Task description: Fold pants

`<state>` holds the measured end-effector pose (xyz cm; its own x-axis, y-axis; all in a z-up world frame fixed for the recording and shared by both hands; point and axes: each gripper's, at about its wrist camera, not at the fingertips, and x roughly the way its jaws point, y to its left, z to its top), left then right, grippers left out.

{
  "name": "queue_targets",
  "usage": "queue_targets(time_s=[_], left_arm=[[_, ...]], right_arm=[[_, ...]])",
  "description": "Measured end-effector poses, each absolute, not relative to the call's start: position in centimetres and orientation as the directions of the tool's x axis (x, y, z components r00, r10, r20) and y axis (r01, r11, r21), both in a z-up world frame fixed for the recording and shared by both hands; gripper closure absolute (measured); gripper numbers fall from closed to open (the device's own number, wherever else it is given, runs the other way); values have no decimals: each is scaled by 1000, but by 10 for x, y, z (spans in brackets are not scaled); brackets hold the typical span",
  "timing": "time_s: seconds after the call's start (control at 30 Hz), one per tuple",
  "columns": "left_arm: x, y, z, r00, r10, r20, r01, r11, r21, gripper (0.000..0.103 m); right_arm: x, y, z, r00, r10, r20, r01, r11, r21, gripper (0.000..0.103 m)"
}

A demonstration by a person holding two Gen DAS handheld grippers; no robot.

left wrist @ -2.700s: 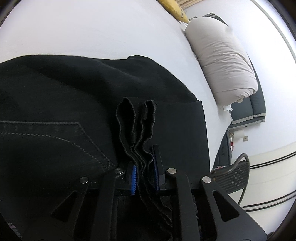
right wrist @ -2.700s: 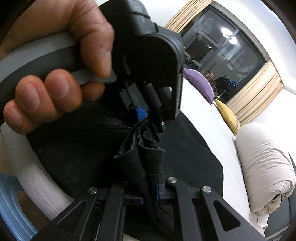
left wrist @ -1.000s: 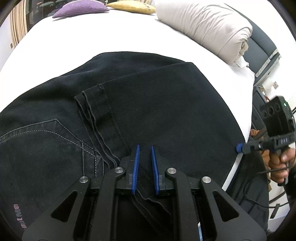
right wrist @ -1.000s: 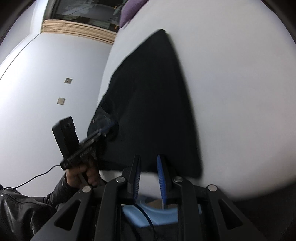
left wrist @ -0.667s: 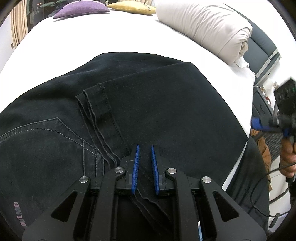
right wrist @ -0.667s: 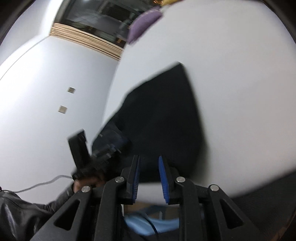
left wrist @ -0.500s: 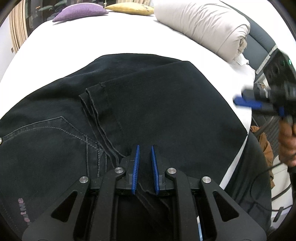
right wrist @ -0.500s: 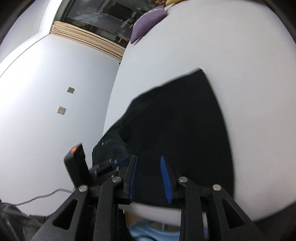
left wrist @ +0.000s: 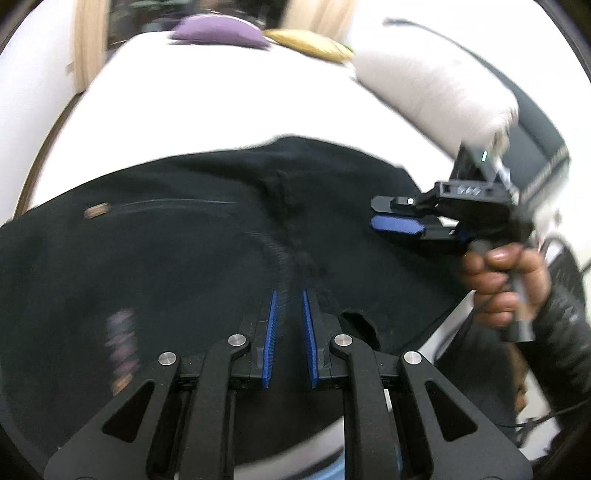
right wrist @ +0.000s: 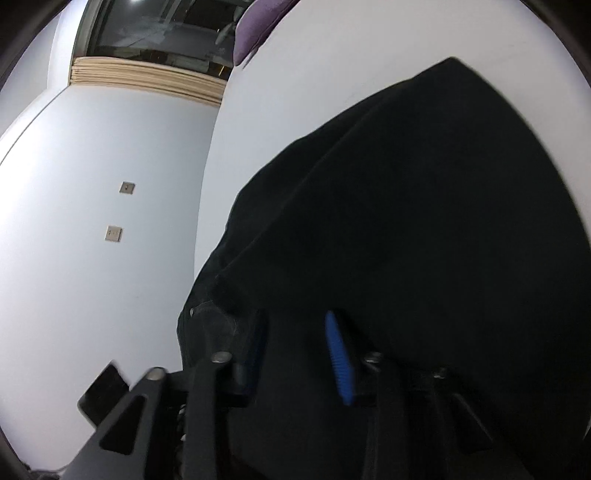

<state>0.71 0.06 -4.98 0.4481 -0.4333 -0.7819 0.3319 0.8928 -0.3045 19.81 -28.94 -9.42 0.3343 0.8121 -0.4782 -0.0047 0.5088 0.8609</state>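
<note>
Black pants (left wrist: 192,243) lie folded on the white bed (left wrist: 207,103), with the leg hems laid across the seat. My left gripper (left wrist: 288,299) is open and empty just above the near part of the pants. My right gripper (left wrist: 373,212) shows in the left wrist view at the right, over the right edge of the pants, held by a hand. In the right wrist view the pants (right wrist: 424,206) fill the frame, and my right gripper (right wrist: 295,321) is open with its blue pads apart right over the cloth.
A rolled beige duvet (left wrist: 436,85) lies at the back right of the bed. A purple pillow (left wrist: 218,31) and a yellow pillow (left wrist: 306,40) lie at the far end. A white wall (right wrist: 92,221) with sockets stands left of the bed.
Both grippers let go of the pants legs, which now lie flat on the pants. The right gripper swung in from the side over the right edge of the pants. The left gripper pulled back slightly.
</note>
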Motion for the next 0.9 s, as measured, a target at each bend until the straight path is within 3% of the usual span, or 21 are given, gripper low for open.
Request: queue_targets(time_s=[0.13,0.17,0.2,0.27,0.37,0.57,0.9], left_arm=[[-20,71,-41,512,-422,-748,130,899,-418,82],[-25,83,-42,517,-429,-741,89,888,-452,71],[-33,102,-46,530,-438,-726,21,862,-506,42],[-51,143,-53,593,-434,-679,-131,780,-613,15],[-77,189,-57,675,-392,-625,-291,636,-714,15],[-94,210,-81,718,-457,-525,-366,394,-843,15],[-79,204,-133,697,-522,-492,-443,226,-868,17]], right_arm=[[203,-294,-86,427,773,-470,23,510,860,68],[201,-291,-83,439,773,-458,19,501,865,66],[198,-288,-80,448,783,-431,5,479,878,66],[190,-281,-79,456,816,-355,-24,410,912,65],[176,-264,-84,443,848,-290,-39,341,939,64],[171,-256,-94,420,868,-264,-35,307,951,64],[170,-265,-93,426,876,-226,-51,273,961,64]])
